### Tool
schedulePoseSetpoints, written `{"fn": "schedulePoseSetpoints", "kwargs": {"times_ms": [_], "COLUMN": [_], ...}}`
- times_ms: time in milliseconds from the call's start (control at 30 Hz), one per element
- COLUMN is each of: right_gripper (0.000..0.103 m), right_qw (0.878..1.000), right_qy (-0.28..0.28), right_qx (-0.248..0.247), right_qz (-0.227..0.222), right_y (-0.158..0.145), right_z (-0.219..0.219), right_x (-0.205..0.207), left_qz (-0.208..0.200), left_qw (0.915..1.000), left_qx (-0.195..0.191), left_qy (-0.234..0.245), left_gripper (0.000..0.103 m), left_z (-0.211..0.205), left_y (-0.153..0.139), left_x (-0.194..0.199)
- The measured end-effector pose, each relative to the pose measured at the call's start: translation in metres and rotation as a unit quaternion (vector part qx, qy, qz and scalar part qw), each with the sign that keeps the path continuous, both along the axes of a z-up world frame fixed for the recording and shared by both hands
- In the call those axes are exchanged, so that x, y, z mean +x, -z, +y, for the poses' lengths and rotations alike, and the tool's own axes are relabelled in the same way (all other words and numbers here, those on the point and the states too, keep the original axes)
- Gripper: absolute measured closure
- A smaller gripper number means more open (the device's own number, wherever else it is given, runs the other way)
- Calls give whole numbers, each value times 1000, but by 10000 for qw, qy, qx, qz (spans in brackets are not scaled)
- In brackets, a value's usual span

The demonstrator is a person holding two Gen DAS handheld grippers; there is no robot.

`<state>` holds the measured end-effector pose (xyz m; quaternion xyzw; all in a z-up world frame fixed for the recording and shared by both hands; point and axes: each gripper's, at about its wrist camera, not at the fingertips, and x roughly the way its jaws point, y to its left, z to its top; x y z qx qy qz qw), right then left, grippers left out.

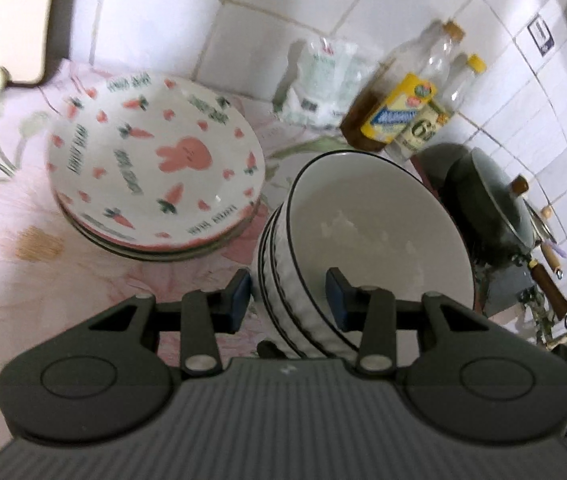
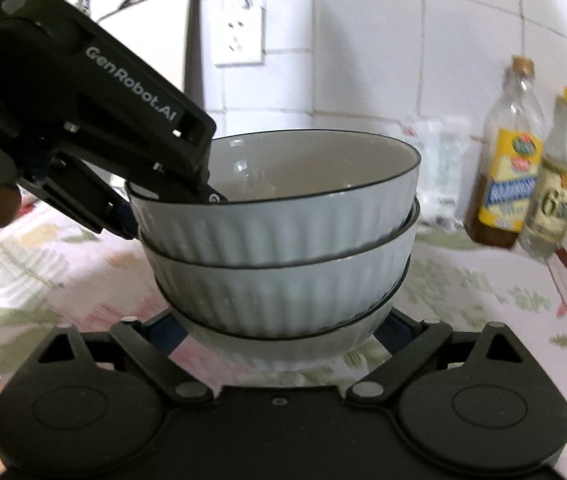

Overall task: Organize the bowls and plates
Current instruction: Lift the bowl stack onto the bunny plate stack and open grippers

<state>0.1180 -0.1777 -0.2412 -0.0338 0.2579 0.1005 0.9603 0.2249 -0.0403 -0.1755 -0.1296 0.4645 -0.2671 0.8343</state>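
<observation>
A stack of three white ribbed bowls [image 1: 371, 232] with dark rims stands on the flowered cloth; it also shows in the right wrist view [image 2: 279, 232]. My left gripper [image 1: 289, 300] is open, its jaws straddling the near wall of the top bowl, one finger inside and one outside. It shows in the right wrist view as a black body at the bowl's left rim [image 2: 171, 204]. My right gripper [image 2: 279, 332] is open, its fingers at either side of the bottom bowl, their tips hidden behind it. A stack of carrot-and-rabbit plates [image 1: 155, 164] sits left of the bowls.
Two bottles [image 2: 531, 160] and a plastic bag [image 1: 323, 80] stand against the tiled wall behind the bowls. A dark pot with a lid [image 1: 487, 208] sits right of them. A white appliance [image 2: 163, 32] and a wall socket [image 2: 239, 36] are at the back left.
</observation>
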Motion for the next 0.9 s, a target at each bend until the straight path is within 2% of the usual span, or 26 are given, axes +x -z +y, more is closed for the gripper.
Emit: {"fn": "schedulePoseSetpoints", "kwargs": {"times_ms": [200,400,567,900], "right_gripper": [4,5,4,5], "right_qw": [9994,9982,9976,9969], "right_qy": [-240,-450,-590,-744], "right_qx": [143,205,214,255], "right_qz": [-225,-340,-281,26], "right_y": [-28,-42,-38,-13], "right_z": [21,38,43,53], "right_x": [15,43,68,115], "left_qz": [-245,-395,-386,-226], "left_qw": [9993,9981,9973,9968], "left_qx": [188,235,250,303], "left_qy": [-187,-403,-566,-711], "left_gripper": [64,64,64,64], "left_z": [24,47,57,59], "left_y": [-39,-55,-49,-13], "left_x": [5,20,39,87]}}
